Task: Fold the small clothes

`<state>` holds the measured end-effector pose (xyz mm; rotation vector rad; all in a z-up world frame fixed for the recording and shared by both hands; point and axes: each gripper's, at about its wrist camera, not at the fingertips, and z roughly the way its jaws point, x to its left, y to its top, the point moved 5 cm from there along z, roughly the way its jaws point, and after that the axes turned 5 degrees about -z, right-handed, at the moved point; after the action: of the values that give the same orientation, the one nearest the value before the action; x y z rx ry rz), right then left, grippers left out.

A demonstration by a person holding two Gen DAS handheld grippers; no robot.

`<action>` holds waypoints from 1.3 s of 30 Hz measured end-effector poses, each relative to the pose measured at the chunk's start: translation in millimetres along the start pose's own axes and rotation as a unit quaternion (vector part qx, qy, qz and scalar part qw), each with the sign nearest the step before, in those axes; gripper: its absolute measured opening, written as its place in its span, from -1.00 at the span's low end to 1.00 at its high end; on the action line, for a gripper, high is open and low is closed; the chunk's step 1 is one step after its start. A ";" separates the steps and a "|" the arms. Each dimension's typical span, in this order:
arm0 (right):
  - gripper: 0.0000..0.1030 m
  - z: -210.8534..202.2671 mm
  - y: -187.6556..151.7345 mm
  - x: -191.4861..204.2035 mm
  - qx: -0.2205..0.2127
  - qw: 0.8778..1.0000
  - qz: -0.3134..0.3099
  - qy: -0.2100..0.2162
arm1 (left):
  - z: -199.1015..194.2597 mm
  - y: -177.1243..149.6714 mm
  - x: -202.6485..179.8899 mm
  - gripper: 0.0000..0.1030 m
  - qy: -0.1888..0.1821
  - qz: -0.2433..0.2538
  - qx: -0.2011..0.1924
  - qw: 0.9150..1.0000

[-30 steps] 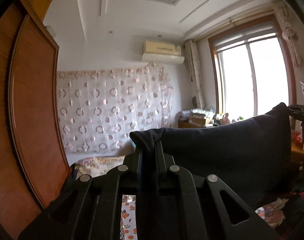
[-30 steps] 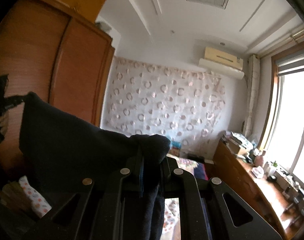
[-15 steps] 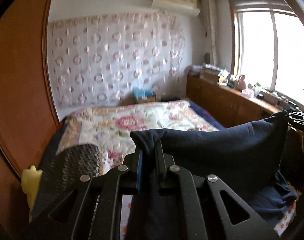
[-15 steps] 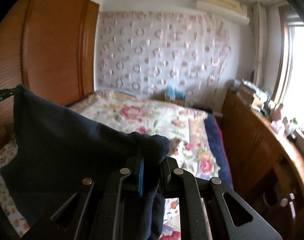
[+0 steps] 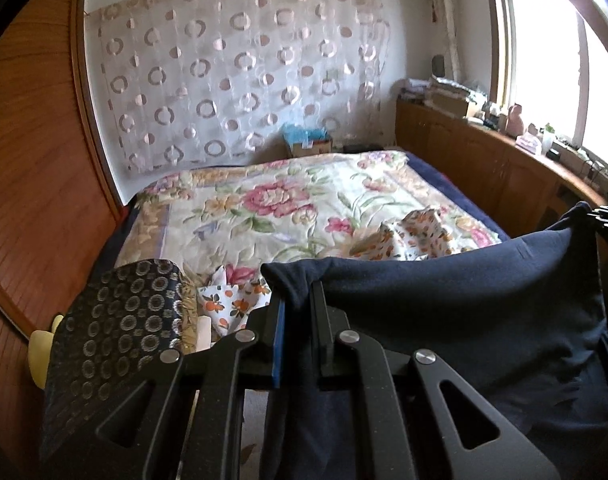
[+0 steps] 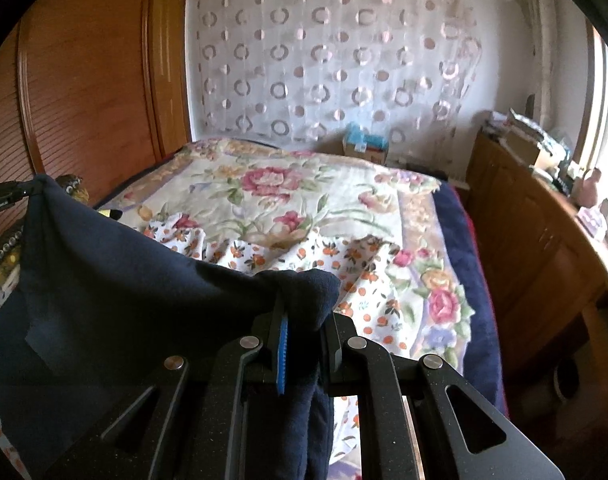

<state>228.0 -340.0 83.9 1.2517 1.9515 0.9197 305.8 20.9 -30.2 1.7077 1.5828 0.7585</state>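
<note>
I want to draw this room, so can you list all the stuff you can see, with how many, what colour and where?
navy garment: one, dark blue, stretched between both grippers over the bed
orange-print cloth: one, white with orange, crumpled on the bed
floral bedspread: one, cream and pink, covering the bed
circle curtain: one, white, back wall
wardrobe: one, brown wood, left
cabinet: one, brown, under the window
left gripper: black, shut on the garment's corner
right gripper: black, shut on the other corner
</note>
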 end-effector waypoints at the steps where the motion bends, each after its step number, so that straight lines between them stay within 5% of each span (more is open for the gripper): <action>1: -0.77 6.5 0.1 -2.2 0.003 1.000 0.000 0.001 | 4.5 -0.6 0.2 -0.78 0.002 0.002 0.004 1.000; 9: -0.77 23.4 -0.3 -5.3 0.028 1.000 0.009 0.005 | 19.0 -2.0 0.2 -0.71 -0.001 0.007 0.022 1.000; 12: -0.59 25.3 -0.6 -3.6 0.038 0.999 0.013 0.004 | 15.8 -2.3 -3.0 -0.45 -0.007 0.007 0.025 1.000; 17: -0.13 4.7 -1.9 1.6 0.037 0.999 0.013 -0.008 | -8.9 -16.4 -17.2 0.27 -0.028 0.018 0.021 0.999; 30: -0.13 -78.1 -69.8 31.4 0.058 0.996 0.065 -0.012 | -43.3 -93.3 -40.2 0.37 -0.035 0.023 0.055 0.998; 39: -0.13 -99.8 -116.1 33.2 0.101 0.987 0.124 -0.007 | -41.4 -125.4 -50.4 0.37 -0.053 0.019 0.091 0.994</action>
<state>80.1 -365.9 39.2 1.6417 1.9452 0.8427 193.1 -21.6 -104.1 1.8808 1.5890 0.5465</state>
